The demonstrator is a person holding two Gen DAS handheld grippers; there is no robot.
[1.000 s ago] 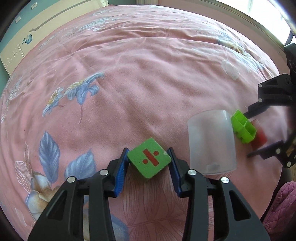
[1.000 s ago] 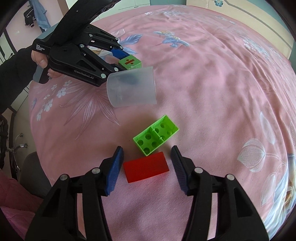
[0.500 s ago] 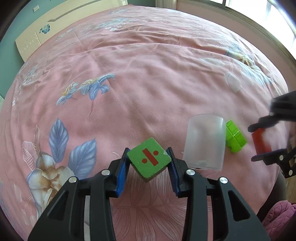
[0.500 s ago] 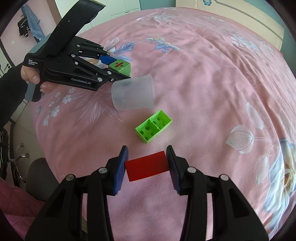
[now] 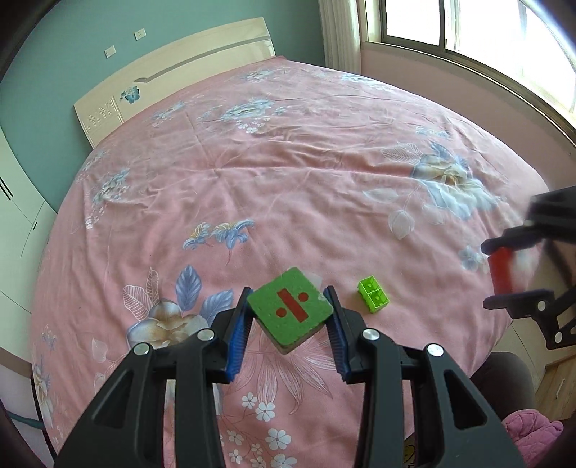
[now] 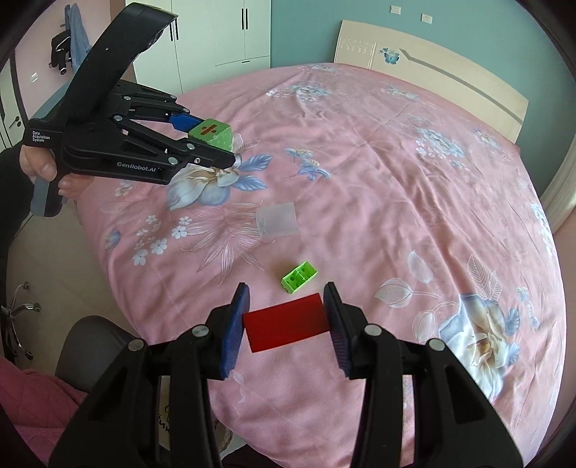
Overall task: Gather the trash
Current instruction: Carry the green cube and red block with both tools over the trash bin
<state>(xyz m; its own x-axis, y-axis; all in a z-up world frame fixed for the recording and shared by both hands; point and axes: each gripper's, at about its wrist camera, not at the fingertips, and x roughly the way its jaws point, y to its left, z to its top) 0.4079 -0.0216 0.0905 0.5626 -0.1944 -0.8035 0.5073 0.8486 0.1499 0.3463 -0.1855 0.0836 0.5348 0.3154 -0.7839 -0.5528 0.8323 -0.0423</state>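
My left gripper (image 5: 289, 316) is shut on a green foam cube (image 5: 289, 311) with a red division sign and holds it high above the bed; it also shows in the right wrist view (image 6: 212, 134). My right gripper (image 6: 286, 322) is shut on a red block (image 6: 286, 325), lifted above the bed; it appears at the right edge of the left wrist view (image 5: 500, 271). A green toy brick (image 6: 298, 276) lies on the pink bedspread, also in the left wrist view (image 5: 373, 298). A translucent plastic cup (image 6: 277, 219) lies on its side beyond the brick.
The pink flowered bedspread (image 5: 288, 180) covers a wide bed with a cream headboard (image 5: 172, 75) at the far end. A window (image 5: 486, 46) is at the right. White wardrobes (image 6: 230, 32) and a grey chair (image 6: 97, 345) stand near the bed's edge.
Both grippers have risen well above the bed with their blocks. The cup and green brick stay on the bedspread and look smaller; the cup is now hidden in the left wrist view.
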